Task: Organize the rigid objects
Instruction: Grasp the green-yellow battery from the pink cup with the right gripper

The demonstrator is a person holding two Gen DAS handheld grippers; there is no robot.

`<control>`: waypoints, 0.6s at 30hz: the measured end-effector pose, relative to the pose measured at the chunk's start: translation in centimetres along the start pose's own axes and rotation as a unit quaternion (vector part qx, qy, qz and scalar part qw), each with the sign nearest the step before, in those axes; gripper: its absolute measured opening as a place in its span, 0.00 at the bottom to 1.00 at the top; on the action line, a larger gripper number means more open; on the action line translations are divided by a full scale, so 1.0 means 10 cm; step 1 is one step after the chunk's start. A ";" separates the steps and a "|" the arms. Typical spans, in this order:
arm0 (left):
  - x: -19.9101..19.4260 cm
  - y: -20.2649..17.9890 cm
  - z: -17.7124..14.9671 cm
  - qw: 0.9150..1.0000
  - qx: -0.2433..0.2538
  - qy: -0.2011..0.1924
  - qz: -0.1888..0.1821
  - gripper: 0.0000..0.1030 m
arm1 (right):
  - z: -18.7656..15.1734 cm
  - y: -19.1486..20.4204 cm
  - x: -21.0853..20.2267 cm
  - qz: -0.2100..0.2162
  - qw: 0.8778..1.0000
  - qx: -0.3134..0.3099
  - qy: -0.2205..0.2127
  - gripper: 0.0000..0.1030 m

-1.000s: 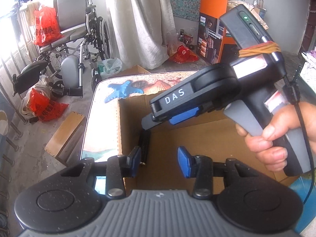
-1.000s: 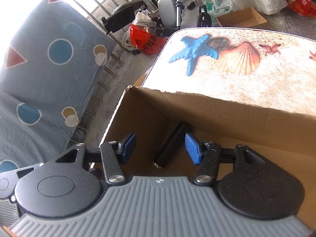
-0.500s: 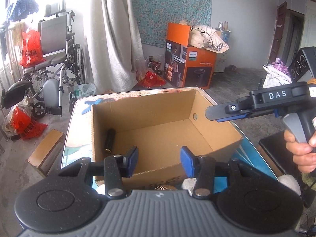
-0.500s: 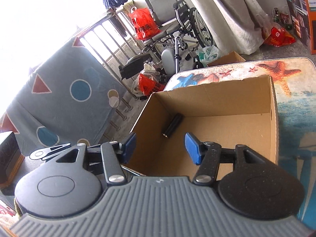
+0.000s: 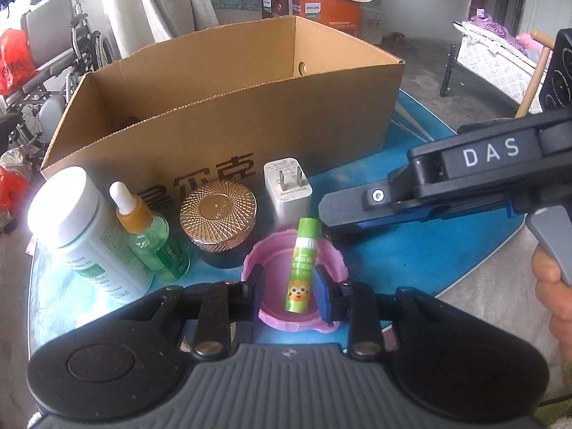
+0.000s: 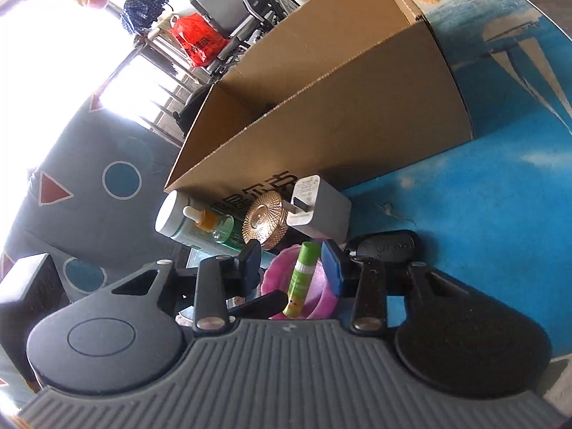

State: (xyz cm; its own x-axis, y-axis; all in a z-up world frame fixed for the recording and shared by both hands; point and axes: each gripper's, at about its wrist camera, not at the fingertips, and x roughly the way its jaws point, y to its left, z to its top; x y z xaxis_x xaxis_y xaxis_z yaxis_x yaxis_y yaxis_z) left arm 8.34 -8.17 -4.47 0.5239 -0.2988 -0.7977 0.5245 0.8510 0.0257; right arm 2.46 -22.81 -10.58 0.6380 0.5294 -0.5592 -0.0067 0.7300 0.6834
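Note:
A green glue stick (image 5: 299, 264) stands tilted in a pink cup (image 5: 275, 261) on the blue table. My left gripper (image 5: 289, 291) is open with its pads on either side of the stick. My right gripper (image 6: 291, 262) is open above the same stick (image 6: 300, 279) and pink cup (image 6: 321, 296). Behind them stand a white bottle (image 5: 82, 228), a dropper bottle (image 5: 150, 236), a gold-lidded jar (image 5: 218, 216) and a white charger (image 5: 289, 189). An open cardboard box (image 5: 228, 107) stands further back.
The right gripper's body (image 5: 464, 182) reaches in from the right in the left wrist view. A black key fob (image 6: 386, 246) lies by the charger (image 6: 318, 207). A wheelchair (image 5: 53, 35) and orange boxes (image 5: 314, 3) stand beyond the table.
Both grippers have pulled back out of the cardboard box, where a black cylinder stays, and come down in front of it over the pink cup and glue stick.

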 end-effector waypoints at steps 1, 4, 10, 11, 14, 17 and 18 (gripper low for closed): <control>0.02 0.01 0.00 1.000 -0.002 0.001 -0.001 0.26 | 0.01 0.01 0.05 -0.002 1.000 0.001 0.000 0.35; 0.06 0.02 0.01 1.000 -0.004 0.001 -0.007 0.25 | -0.01 0.05 0.15 -0.008 1.000 -0.007 0.001 0.35; 0.22 -0.02 0.02 1.000 0.002 0.019 -0.011 0.23 | 0.06 0.07 0.32 -0.017 1.000 -0.013 0.008 0.35; 0.24 -0.02 0.02 1.000 0.003 0.017 -0.010 0.22 | 0.05 0.07 0.34 -0.018 1.000 -0.015 0.009 0.34; 0.25 -0.06 0.02 1.000 0.014 0.011 -0.004 0.19 | 0.05 0.12 0.36 -0.016 1.000 -0.021 0.010 0.32; 0.24 -0.10 0.01 1.000 0.022 0.005 -0.003 0.16 | 0.05 0.17 0.38 -0.021 0.999 -0.033 0.009 0.31; 0.25 -0.10 0.01 1.000 0.023 0.001 -0.002 0.16 | 0.06 0.17 0.39 -0.022 0.999 -0.034 0.009 0.31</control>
State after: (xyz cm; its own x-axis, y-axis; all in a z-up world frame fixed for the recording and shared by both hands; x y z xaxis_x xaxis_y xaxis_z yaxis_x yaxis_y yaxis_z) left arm 9.21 -9.78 -6.40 0.5205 -0.3001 -0.7994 0.5568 0.8291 0.0513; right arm 5.36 -19.78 -11.31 0.6252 0.5034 -0.5964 -0.0311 0.7797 0.6254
